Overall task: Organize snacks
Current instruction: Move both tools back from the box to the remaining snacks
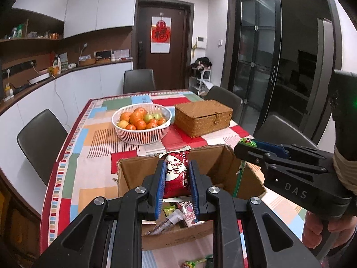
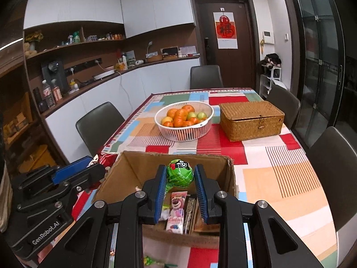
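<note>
On the patchwork tablecloth (image 2: 290, 174) stands an open cardboard box (image 2: 142, 165). Above it the right gripper (image 2: 180, 178) — its body marked "DAS" — clamps a green lollipop (image 2: 179, 172); the left gripper (image 1: 177, 174), marked "GenRobot.AI", pinches a red snack packet (image 1: 177, 174) with Chinese lettering.

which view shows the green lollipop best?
Right wrist view: the green lollipop sits front and centre, wrapper print visible, clamped in the right tool. Left wrist view catches only a sliver of it at that tool's tip.
</note>
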